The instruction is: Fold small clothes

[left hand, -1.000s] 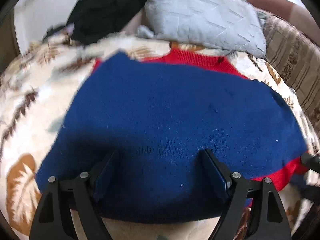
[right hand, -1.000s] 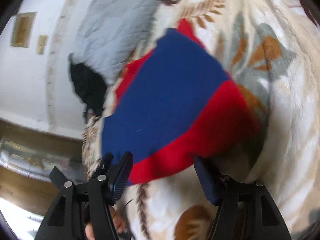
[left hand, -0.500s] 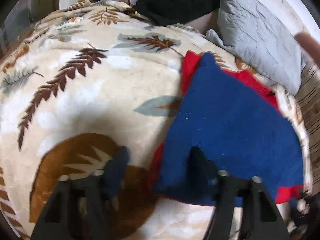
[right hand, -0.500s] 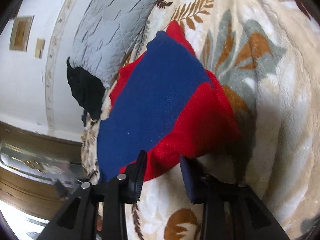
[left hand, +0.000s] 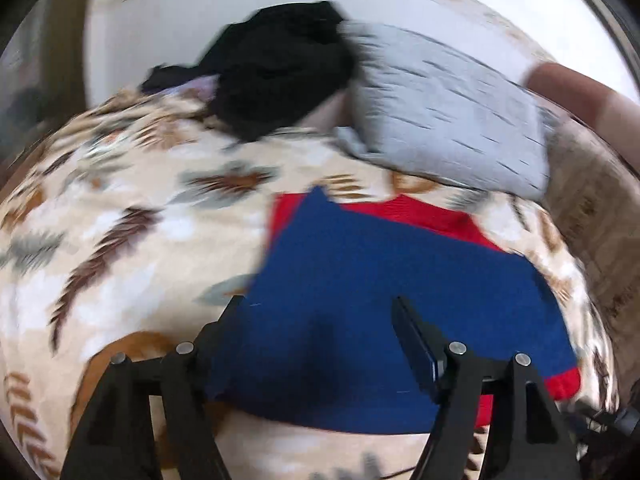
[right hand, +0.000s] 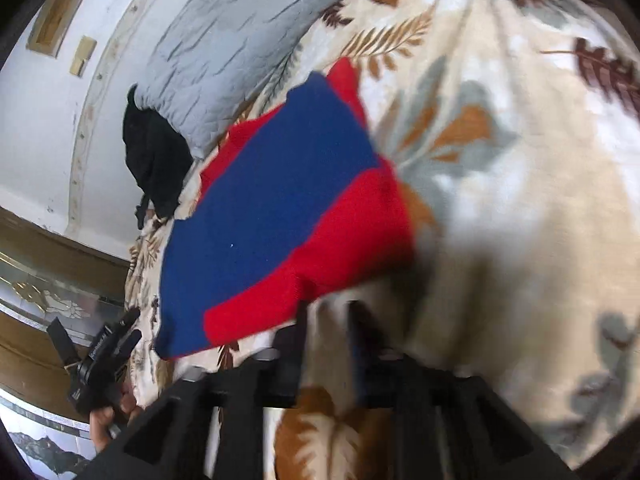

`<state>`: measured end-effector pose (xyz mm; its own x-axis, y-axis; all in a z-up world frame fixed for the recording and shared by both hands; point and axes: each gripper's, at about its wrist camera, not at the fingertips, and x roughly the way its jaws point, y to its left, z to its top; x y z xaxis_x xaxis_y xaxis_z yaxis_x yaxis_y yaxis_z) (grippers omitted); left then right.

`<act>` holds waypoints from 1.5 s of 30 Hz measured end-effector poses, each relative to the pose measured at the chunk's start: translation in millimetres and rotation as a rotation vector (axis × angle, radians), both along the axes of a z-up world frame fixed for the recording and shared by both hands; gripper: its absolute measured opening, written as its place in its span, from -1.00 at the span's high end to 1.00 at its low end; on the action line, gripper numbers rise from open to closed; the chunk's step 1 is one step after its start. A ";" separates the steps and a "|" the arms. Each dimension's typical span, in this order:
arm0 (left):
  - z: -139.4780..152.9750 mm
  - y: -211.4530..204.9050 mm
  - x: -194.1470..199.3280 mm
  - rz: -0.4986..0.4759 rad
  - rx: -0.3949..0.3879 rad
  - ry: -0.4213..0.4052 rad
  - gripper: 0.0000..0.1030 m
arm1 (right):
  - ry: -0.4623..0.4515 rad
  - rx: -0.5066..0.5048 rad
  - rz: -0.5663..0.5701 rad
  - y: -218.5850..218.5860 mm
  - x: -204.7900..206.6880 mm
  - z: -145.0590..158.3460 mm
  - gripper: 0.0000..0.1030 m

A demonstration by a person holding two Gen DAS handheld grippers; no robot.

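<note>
A bed is filling most of both views, covered by a cream blanket [left hand: 132, 248] printed with brown, orange and grey leaves. A grey quilted pillow [left hand: 448, 120] is lying in the upper right of the left wrist frame, with a heap of black fabric [left hand: 280, 68] sitting just beside it at top centre. Behind them a white wall [right hand: 36, 120] is running along the upper left of the right wrist frame, carrying two small gold-framed panels [right hand: 56, 20]. Below it, at lower left, brown wood panelling [right hand: 48, 240] is showing. Soft daylight is falling across the bedding.
</note>
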<state>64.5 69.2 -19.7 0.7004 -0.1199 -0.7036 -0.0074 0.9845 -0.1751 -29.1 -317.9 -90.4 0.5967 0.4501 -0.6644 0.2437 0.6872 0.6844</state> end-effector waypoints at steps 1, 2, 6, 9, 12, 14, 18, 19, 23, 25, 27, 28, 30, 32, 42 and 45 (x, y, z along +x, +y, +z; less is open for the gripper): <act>-3.5 -9.1 3.2 -0.028 0.006 0.012 -0.45 | -0.034 -0.014 -0.013 -8.9 -8.5 9.0 -0.38; -10.6 -19.6 8.9 -0.049 0.015 0.031 -0.45 | -0.059 -0.033 -0.021 -12.8 -12.4 17.3 -0.38; -43.8 -43.4 25.7 -0.093 0.046 0.109 -0.44 | -0.136 -0.075 0.004 -33.2 17.3 47.7 -0.38; -64.5 -49.4 27.2 -0.108 0.092 0.145 -0.44 | -0.114 -0.068 0.037 -41.8 70.5 47.8 -0.38; -66.3 -50.7 20.5 -0.123 0.106 0.120 -0.49 | -0.026 -0.113 0.106 -40.7 144.9 30.3 -0.38; -68.8 -51.9 20.2 -0.130 0.111 0.115 -0.51 | 0.052 -0.129 0.092 -43.2 178.0 11.2 -0.38; -71.0 -53.0 22.8 -0.144 0.118 0.116 -0.55 | 0.084 -0.204 0.150 -29.4 200.1 6.1 0.62; -70.7 -52.8 22.8 -0.145 0.117 0.118 -0.55 | 0.071 -0.268 0.163 -22.3 199.5 15.0 0.65; -68.9 -55.2 20.4 -0.147 0.124 0.121 -0.56 | 0.054 -0.339 0.091 -26.9 197.0 24.1 0.67; -68.8 -54.8 19.6 -0.148 0.125 0.122 -0.57 | 0.115 -0.302 0.084 -28.6 199.7 4.2 0.56; -68.9 -54.3 19.4 -0.150 0.125 0.123 -0.57 | 0.086 -0.275 0.049 -31.8 195.7 5.6 0.48; -68.9 -54.4 19.2 -0.150 0.127 0.122 -0.57 | 0.087 -0.258 0.038 -33.3 192.9 6.9 0.27; -69.0 -55.3 19.0 -0.150 0.133 0.122 -0.58 | 0.099 -0.240 0.021 -36.5 185.1 9.9 -0.31; -69.3 -55.6 18.8 -0.151 0.136 0.120 -0.58 | 0.064 -0.236 0.020 -36.6 171.8 20.8 -0.35; -69.5 -56.1 17.8 -0.152 0.141 0.118 -0.59 | 0.099 -0.359 0.171 -4.2 156.2 13.5 0.63; -69.6 -55.8 17.7 -0.152 0.142 0.119 -0.59 | 0.089 -0.430 0.152 1.7 152.5 27.3 0.70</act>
<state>82.2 13.5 -89.3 0.5928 -0.1119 -0.7975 0.1305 0.9906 -0.0419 123.4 -316.2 -63.1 0.4773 0.1999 -0.8557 0.1634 0.9366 0.3100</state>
